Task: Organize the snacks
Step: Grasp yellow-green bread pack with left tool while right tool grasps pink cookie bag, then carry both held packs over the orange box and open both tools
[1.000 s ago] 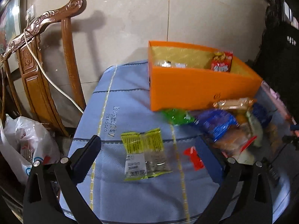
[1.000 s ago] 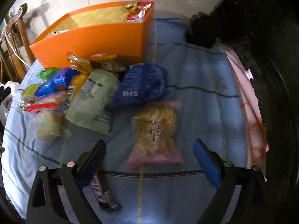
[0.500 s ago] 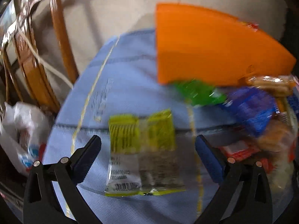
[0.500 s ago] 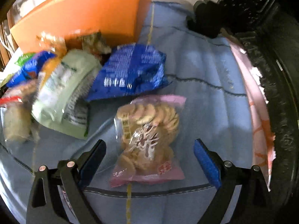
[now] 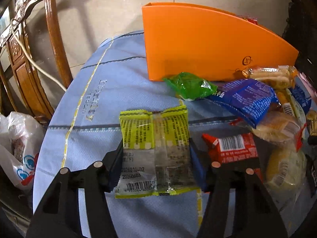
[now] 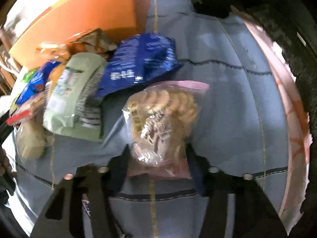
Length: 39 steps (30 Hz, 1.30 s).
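Since both grippers sit low over the bench, I read this as an early double pick.
Left gripper point(image 5: 155, 158): its jaws have just been closing; the pads now flank the yellow-green snack packet point(image 5: 154, 152) and seem to touch its side edges, and the packet lies flat on the blue cloth point(image 5: 111, 99).
Right gripper point(image 6: 157, 164): its jaws have just been closing too; they pinch the near end of the pink-edged cracker bag point(image 6: 161, 123), which looks bunched between them, though the view is blurred.
Orange box point(image 5: 208, 39): stands at the far side of the bench; I judge it the place for the snacks; only a red wrapper corner shows above its wall.
Left to do: most of it, by my judgement. A green packet point(image 5: 190, 86), a blue bag point(image 5: 245, 101), a red bar point(image 5: 231, 146) and others lie loose before the box.
Next: lifting both packets clear and carrying them to the box.
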Each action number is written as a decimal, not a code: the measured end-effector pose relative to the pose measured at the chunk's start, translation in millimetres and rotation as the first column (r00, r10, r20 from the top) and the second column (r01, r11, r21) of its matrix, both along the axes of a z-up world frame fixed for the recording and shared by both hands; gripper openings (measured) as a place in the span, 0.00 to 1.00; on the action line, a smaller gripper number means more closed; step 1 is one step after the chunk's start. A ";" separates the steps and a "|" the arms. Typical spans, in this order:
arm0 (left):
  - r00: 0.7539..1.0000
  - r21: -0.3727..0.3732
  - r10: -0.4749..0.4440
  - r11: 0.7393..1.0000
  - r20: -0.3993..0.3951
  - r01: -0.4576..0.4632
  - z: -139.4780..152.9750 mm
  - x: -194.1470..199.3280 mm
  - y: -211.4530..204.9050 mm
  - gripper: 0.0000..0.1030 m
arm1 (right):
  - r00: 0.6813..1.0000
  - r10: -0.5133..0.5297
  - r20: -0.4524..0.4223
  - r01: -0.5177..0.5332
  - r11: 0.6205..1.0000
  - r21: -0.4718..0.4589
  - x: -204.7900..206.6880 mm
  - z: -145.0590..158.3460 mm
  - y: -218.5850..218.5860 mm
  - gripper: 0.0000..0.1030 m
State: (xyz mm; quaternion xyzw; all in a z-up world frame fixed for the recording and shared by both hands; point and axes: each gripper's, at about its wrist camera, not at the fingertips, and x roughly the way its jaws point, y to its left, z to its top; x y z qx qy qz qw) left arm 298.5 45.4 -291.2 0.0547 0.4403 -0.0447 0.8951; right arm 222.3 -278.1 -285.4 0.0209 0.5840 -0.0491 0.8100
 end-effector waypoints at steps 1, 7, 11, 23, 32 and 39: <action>1.000 -0.004 0.005 1.000 -0.002 -0.005 0.4 -2.7 -0.2 0.56 | 1.000 0.019 0.016 -0.019 0.999 -0.032 -2.6 2.5 7.2 0.41; 1.000 -0.022 0.001 1.000 0.018 -0.001 8.1 -14.8 5.8 0.56 | 0.996 -0.006 0.090 0.007 1.000 -0.016 -21.7 20.1 13.3 0.35; 0.999 -0.053 -0.004 0.999 0.041 0.006 21.1 -27.5 11.0 0.56 | 0.991 -0.031 0.130 0.029 0.999 0.021 -35.7 38.8 12.1 0.35; 0.988 -0.144 -0.053 0.987 0.144 0.074 100.2 -50.8 22.6 0.56 | 0.960 -0.056 0.275 0.028 0.994 0.103 -64.2 121.7 18.0 0.35; 0.974 -0.179 -0.093 0.975 0.207 0.131 170.0 -6.5 -8.7 0.56 | 0.926 0.071 0.370 -0.102 0.993 0.064 -7.1 200.8 45.2 0.35; 0.961 -0.145 -0.078 0.982 0.265 0.120 216.2 60.1 -40.8 0.56 | 0.900 0.118 0.421 -0.151 0.987 0.048 76.3 242.4 37.5 0.35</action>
